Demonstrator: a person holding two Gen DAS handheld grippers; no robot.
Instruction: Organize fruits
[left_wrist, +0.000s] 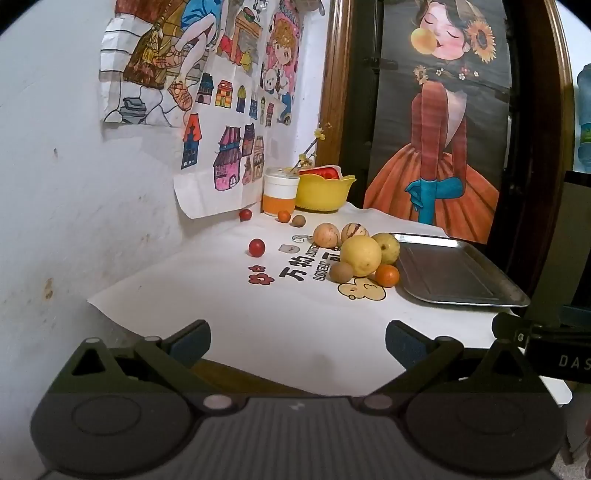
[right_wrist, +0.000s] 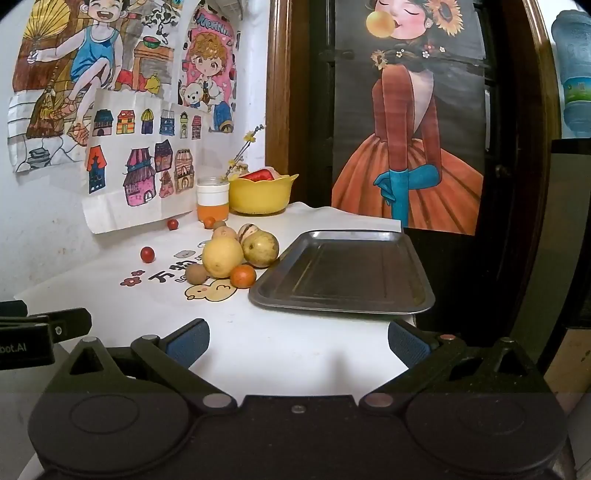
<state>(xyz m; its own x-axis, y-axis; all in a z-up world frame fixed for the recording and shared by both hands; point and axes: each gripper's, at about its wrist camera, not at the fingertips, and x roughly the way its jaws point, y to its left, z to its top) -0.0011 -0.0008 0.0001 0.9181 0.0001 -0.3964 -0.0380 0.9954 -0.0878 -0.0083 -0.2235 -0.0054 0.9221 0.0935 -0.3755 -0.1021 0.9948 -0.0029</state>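
A pile of fruit lies mid-table on a white printed cloth: a big yellow lemon (left_wrist: 360, 255) (right_wrist: 222, 257), a green-yellow guava (left_wrist: 386, 247) (right_wrist: 260, 249), a small orange (left_wrist: 387, 275) (right_wrist: 243, 276), a brown longan (left_wrist: 341, 272) (right_wrist: 196, 274) and two speckled fruits behind. A red cherry tomato (left_wrist: 256, 247) (right_wrist: 147, 254) sits apart to the left. An empty metal tray (left_wrist: 458, 273) (right_wrist: 343, 273) lies right of the pile. My left gripper (left_wrist: 297, 343) and right gripper (right_wrist: 298, 341) hover open over the near table edge, holding nothing.
At the back stand an orange-and-white jar (left_wrist: 280, 195) (right_wrist: 212, 199) and a yellow bowl (left_wrist: 323, 194) (right_wrist: 260, 195), with small fruits in front of them. Drawings hang on the wall at left. A painted panel stands behind the tray.
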